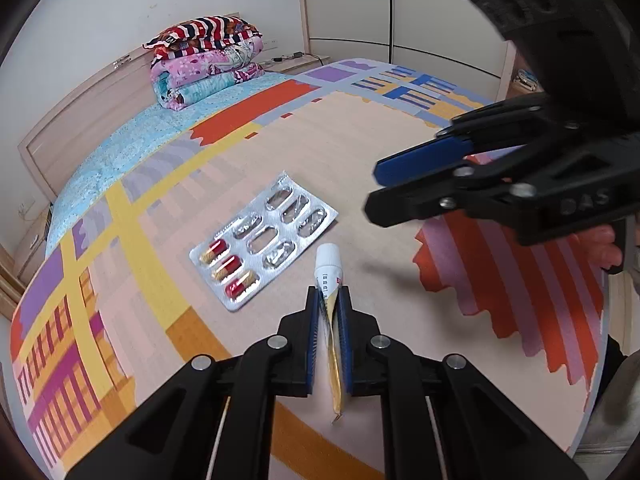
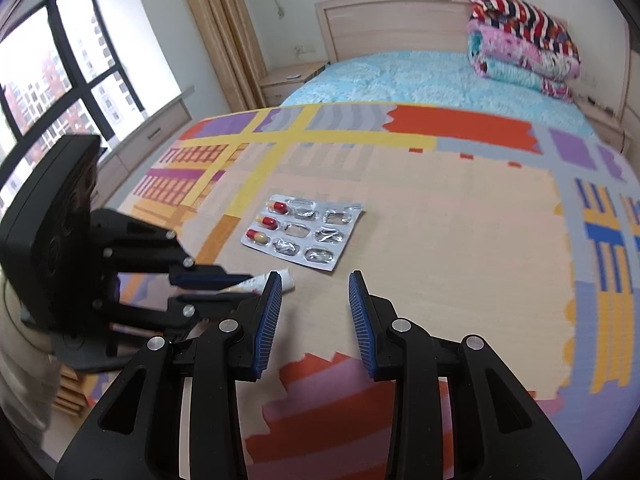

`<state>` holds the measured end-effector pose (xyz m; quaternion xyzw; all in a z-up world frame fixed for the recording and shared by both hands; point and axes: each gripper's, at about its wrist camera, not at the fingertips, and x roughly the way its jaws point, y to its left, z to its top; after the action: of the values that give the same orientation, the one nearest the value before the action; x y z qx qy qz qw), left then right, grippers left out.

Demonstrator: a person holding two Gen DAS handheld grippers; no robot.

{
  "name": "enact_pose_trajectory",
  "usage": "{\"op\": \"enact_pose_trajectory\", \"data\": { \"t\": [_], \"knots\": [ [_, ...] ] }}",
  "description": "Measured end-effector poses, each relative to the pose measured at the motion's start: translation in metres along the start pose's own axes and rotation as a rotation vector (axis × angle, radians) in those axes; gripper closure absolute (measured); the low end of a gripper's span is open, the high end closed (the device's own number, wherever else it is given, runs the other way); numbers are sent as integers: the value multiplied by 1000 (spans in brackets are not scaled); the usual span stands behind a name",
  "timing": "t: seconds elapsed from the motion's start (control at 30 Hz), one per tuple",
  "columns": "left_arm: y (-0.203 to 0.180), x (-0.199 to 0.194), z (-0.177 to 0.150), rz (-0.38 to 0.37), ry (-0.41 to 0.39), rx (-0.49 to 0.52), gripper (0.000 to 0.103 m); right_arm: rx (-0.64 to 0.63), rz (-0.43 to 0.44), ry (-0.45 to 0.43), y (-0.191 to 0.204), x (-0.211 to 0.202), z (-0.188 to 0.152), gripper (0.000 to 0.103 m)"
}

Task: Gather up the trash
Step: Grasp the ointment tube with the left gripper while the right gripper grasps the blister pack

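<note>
A flattened tube [image 1: 329,264] with a white cap lies on the patterned bed cover [image 1: 360,140]. My left gripper [image 1: 329,292] is shut on its crumpled yellow tail, and the cap sticks out past the fingertips. Just left of it lies a silver blister pack [image 1: 264,240] with three red-and-yellow capsules, the other pockets empty. My right gripper [image 1: 374,188] hovers to the right, open and empty. In the right wrist view my right gripper [image 2: 314,278] faces the blister pack [image 2: 304,234]. There the left gripper [image 2: 240,289] grips the tube [image 2: 253,283] at the left.
Folded quilts [image 1: 204,64] are stacked by the wooden headboard [image 2: 392,20] at the far end of the bed. A nightstand [image 2: 288,80] and a large window [image 2: 60,64] stand to the left in the right wrist view. Wardrobe doors [image 1: 400,32] rise behind the bed.
</note>
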<state>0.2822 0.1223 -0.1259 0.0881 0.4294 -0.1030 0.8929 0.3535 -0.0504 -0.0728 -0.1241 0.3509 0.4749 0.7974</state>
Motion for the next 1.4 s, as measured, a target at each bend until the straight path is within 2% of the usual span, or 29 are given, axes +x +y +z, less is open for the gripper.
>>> {"op": "enact_pose_trajectory", "data": {
  "t": [0.4,0.67,0.8,1.1,1.4],
  "knots": [
    [6,-30,-17,23,-37,-57,94,77,-27,-1,-8,30,8,68],
    [2,-43,-17,27,-61,-63,94,25,-105,-20,5,37,12,68],
    [-1,-45,-19,27,-64,-64,94,-22,-171,-23,12,40,11,75],
    [-2,-58,-23,47,-80,-84,94,-4,-127,-21,7,33,6,77],
    [-16,-84,-22,65,-118,-82,94,-16,-132,-64,17,1,5,77]
  ]
}}
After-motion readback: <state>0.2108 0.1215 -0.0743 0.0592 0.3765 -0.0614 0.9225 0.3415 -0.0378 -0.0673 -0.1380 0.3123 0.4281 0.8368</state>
